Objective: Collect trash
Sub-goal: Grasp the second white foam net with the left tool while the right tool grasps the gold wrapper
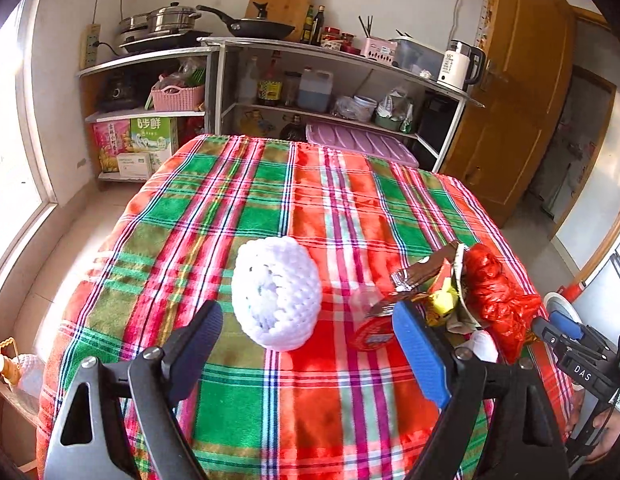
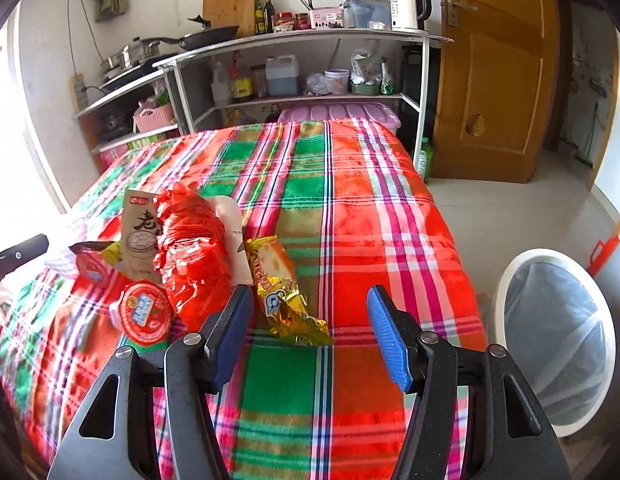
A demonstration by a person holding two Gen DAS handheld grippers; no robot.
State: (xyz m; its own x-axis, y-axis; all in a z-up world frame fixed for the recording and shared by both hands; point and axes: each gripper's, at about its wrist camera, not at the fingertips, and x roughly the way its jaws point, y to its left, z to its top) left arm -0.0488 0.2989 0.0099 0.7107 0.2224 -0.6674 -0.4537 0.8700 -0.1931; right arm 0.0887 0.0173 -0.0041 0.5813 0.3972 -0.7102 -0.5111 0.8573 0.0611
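A heap of trash lies on the plaid-covered table point(image 1: 270, 184). In the left wrist view, a white foam fruit net point(image 1: 276, 294) sits just ahead of my left gripper point(image 1: 310, 338), which is open and holds nothing. To its right are a brown wrapper point(image 1: 426, 270), a red-lidded cup point(image 1: 372, 334) and a crumpled red plastic bag point(image 1: 494, 292). My right gripper point(image 2: 310, 330) is open too. A gold snack wrapper point(image 2: 282, 288) lies just before it, its near end between the fingers, untouched. The red bag point(image 2: 194, 248) and red-lidded cup point(image 2: 144, 312) lie to the left.
A white bin with a clear liner point(image 2: 558, 340) stands on the floor off the table's right edge. Kitchen shelves point(image 1: 330, 64) with pans, bottles and a kettle run behind the table. A wooden door point(image 2: 490, 80) is at the back right. The right gripper point(image 1: 554, 326) shows at the left view's right edge.
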